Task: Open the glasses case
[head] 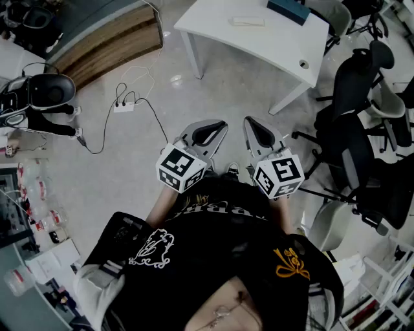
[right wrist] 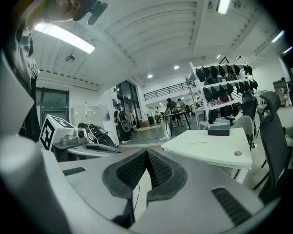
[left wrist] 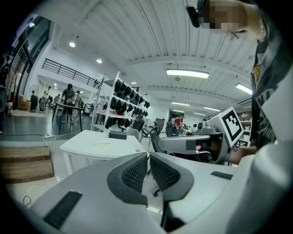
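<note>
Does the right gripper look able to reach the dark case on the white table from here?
Probably not yet. The right tongs are shut, held near the body, with open floor between them and the white table bearing the dark case. Nothing blocks the way; stepping closer should do.

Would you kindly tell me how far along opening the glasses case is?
Done: nothing visible. In hand: nothing; the left gripper and right gripper are held before the person, jaws shut and empty, short of the white table. Left: everything; a dark box, possibly the case, lies on that table, untouched, so reaching, holding and opening it remain.
</note>
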The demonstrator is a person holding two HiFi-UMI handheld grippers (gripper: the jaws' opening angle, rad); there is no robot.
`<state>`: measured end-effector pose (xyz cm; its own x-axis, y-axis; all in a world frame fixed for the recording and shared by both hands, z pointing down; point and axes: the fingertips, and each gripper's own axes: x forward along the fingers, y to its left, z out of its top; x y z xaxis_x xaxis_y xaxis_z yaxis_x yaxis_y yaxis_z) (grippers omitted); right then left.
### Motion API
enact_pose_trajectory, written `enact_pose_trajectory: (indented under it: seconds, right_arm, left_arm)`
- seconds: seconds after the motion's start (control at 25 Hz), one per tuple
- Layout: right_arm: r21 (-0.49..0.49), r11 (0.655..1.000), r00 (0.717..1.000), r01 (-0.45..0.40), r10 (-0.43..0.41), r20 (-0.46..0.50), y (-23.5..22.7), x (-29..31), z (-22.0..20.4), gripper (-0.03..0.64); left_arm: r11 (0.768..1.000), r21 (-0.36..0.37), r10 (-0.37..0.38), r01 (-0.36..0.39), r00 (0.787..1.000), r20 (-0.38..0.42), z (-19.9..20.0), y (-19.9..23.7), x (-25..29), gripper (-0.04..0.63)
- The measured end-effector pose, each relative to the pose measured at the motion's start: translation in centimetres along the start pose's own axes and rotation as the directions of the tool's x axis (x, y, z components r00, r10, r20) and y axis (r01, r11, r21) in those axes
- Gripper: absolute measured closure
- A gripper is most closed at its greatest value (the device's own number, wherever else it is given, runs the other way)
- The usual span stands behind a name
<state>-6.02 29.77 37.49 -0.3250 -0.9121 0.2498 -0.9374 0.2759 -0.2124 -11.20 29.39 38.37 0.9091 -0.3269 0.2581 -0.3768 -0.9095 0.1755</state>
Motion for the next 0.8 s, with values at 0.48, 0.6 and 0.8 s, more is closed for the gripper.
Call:
enact_pose_trajectory:
  seconds: [0.48,0.6,0.8]
  right_arm:
    - [-0.074,0.997,1.000,0.023,-0.024,-0.017,-0.1,0.7,-0.3,0.603]
    - [-0.076,0.997,0.999,0.016,-0.018,-0.027,-0.7,0.6,-0.4,0.603]
    - [-0.075,0.997,0.999,0.001,-0.004,-0.040,-2.3,0.2,-0.6,0.603]
  left_arm:
    - [1.000,-0.001,0.005,-0.005,1.000,0.005,0.1,0.4,0.4,0.560]
    - [1.000,-0.011,0.015,-0.015,1.000,0.004,0.1,0.5,0.9,0.560]
    - [0.999,-0.023,0.037,-0.037,0.999,0.006,0.2,0.5,2.2,0.560]
